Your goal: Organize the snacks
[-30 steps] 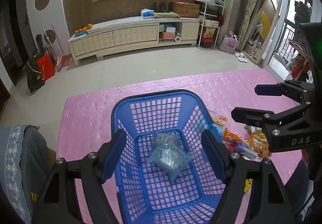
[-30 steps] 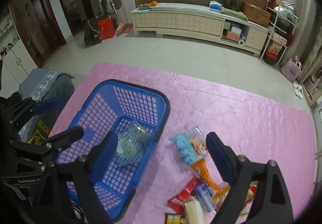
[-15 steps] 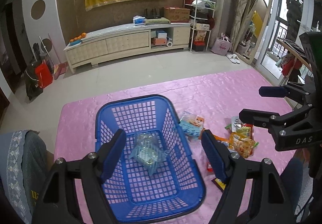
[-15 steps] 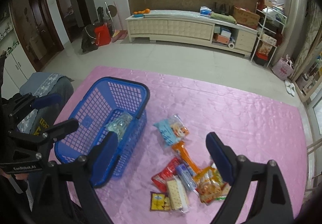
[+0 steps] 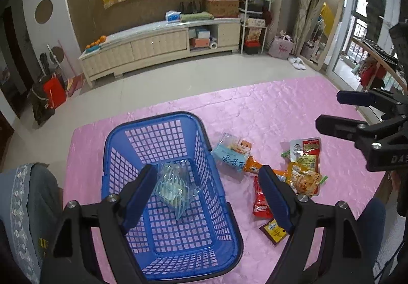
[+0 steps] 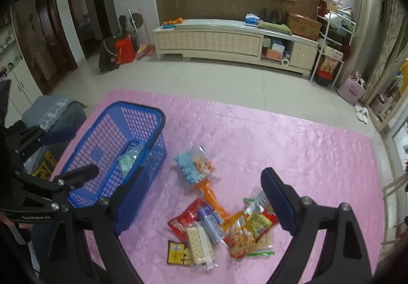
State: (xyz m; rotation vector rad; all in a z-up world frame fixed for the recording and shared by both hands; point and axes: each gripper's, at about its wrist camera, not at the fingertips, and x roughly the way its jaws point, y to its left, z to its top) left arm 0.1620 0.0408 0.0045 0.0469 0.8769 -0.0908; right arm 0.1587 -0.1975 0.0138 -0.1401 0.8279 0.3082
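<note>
A: Blue basket (image 5: pixel 163 207) on the left of the pink mat (image 5: pixel 267 110), rim up, standing upright. One clear packet (image 5: pixel 173 187) lying on its mesh floor, nothing else inside.

B: Left gripper (image 5: pixel 204 194) hanging over that basket, fingers spread wide, empty. Packet visible between the blue pads (image 5: pixel 137 194) but well below them, untouched.

A: Over on the right: right gripper (image 6: pixel 204 202) also spread wide, holding nothing, poised above the loose pile.

B: Pile sitting just right of the basket, apart from its wall. Light blue packet with a cartoon fox (image 6: pixel 195 166) at the far end, nearest the basket. Touching it, an orange stick pack (image 6: pixel 211 197) running toward the near side.

A: Nearer still: red packet (image 6: pixel 186 220), cracker pack (image 6: pixel 200 245), small blue tube-like pack (image 6: pixel 210 224) lying across them. Dark sachet with a yellow label (image 6: pixel 176 253) at the near left corner of the heap.

B: Orange and red noodle-type bags (image 6: pixel 244 235) on the right side of the heap, overlapping, partly under the right finger of the right gripper in this view.

A: Behind it all, bare tiled floor (image 6: pixel 204 74) and a long cream cabinet (image 6: pixel 216 41) against the far wall.
</note>
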